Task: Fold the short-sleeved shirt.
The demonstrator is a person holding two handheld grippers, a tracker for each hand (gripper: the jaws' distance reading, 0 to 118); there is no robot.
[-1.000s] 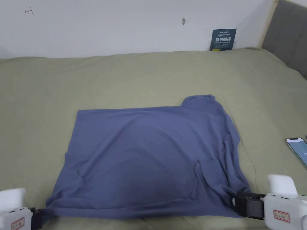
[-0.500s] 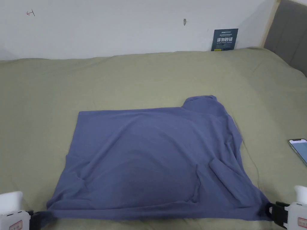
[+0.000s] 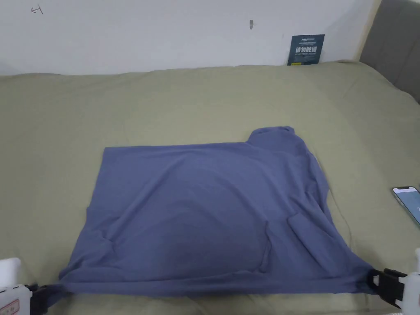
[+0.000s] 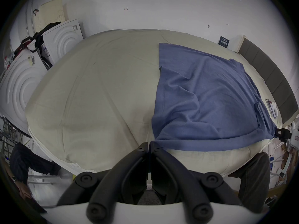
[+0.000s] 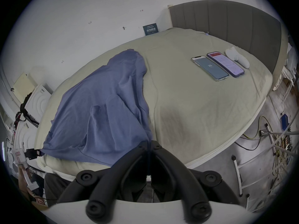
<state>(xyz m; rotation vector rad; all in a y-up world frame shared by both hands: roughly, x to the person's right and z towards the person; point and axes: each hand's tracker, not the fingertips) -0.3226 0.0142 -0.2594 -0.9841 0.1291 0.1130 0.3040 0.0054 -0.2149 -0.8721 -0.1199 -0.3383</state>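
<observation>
Olive-green bed sheet [image 3: 205,94] runs wide and smooth to the white wall, with plenty of bare room left and beyond the one blue short-sleeved shirt [image 3: 213,213], soft knit, spread flat near the front edge of the bed. Left gripper [image 4: 149,148] has its jaws clamped together on the near-left corner; right gripper [image 5: 149,144] likewise pinches the near-right corner, hem stretched taut between. Two smartphones [image 5: 210,68] lie side by side, well to the right.

Shirt [image 3: 205,213]: soft matt blue knit cloth, lightly creased. Bed [image 3: 205,102] sheet: matt olive woven cloth, smooth. Left gripper [image 4: 148,148] and right gripper [image 5: 149,144]: matt black plastic jaws, glossy white plastic housing. Phone [image 5: 210,68]: glossy glass. Headboard [image 5: 226,25]: grey padded fabric.
</observation>
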